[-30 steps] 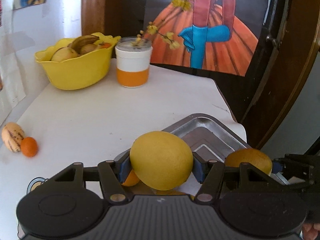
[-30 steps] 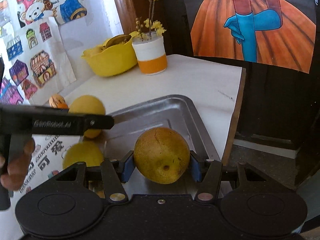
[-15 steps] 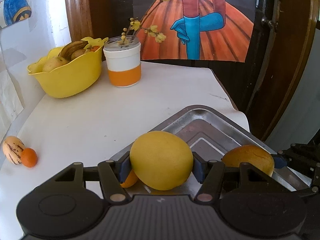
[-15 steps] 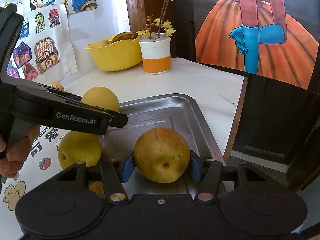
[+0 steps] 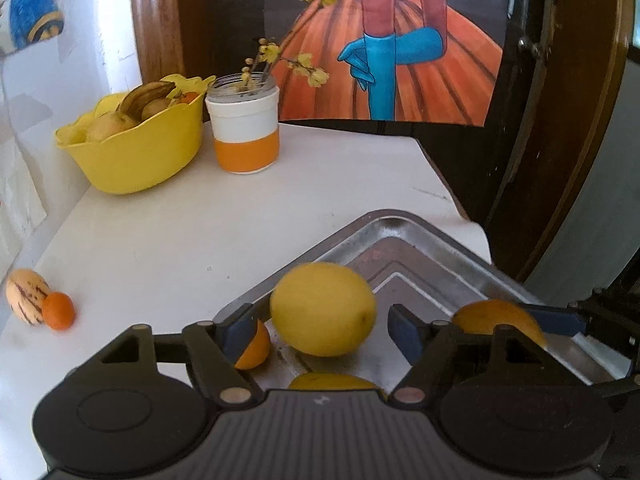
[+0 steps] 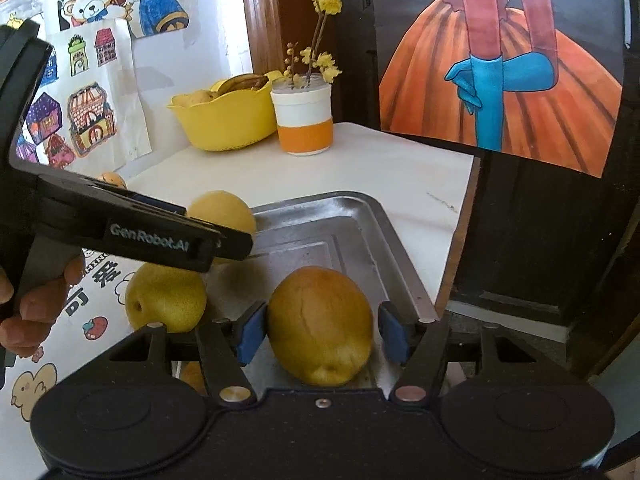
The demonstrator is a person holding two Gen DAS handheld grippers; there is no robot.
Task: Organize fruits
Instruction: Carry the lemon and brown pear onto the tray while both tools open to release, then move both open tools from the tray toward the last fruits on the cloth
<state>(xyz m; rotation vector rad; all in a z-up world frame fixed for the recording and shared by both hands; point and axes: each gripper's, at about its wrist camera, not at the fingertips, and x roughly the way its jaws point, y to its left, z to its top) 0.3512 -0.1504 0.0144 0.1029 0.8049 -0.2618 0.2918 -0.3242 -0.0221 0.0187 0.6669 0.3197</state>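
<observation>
My left gripper (image 5: 320,332) stands open over the near corner of the metal tray (image 5: 420,232). A smooth yellow fruit (image 5: 323,308) sits loose between its blue pads, with gaps on both sides and slightly blurred. My right gripper (image 6: 322,332) is open too, and a brownish-yellow pear (image 6: 320,324) rests in the tray (image 6: 360,216) between its fingers. That pear (image 5: 496,316) also shows at the right of the left wrist view. Another pear (image 6: 166,298) lies under the left gripper's finger (image 6: 180,240). A small orange (image 5: 252,348) sits by the left pad.
A yellow bowl (image 5: 132,156) of fruit and a white-and-orange jar (image 5: 244,136) with flowers stand at the table's back. A striped melon (image 5: 24,296) and a small orange (image 5: 59,310) lie at the left edge. A person's hand (image 6: 36,308) holds the left gripper.
Both grippers have opened and let go of their fruit. The yellow fruit has left the left gripper's pads, and the pear has turned and settled in the tray.
</observation>
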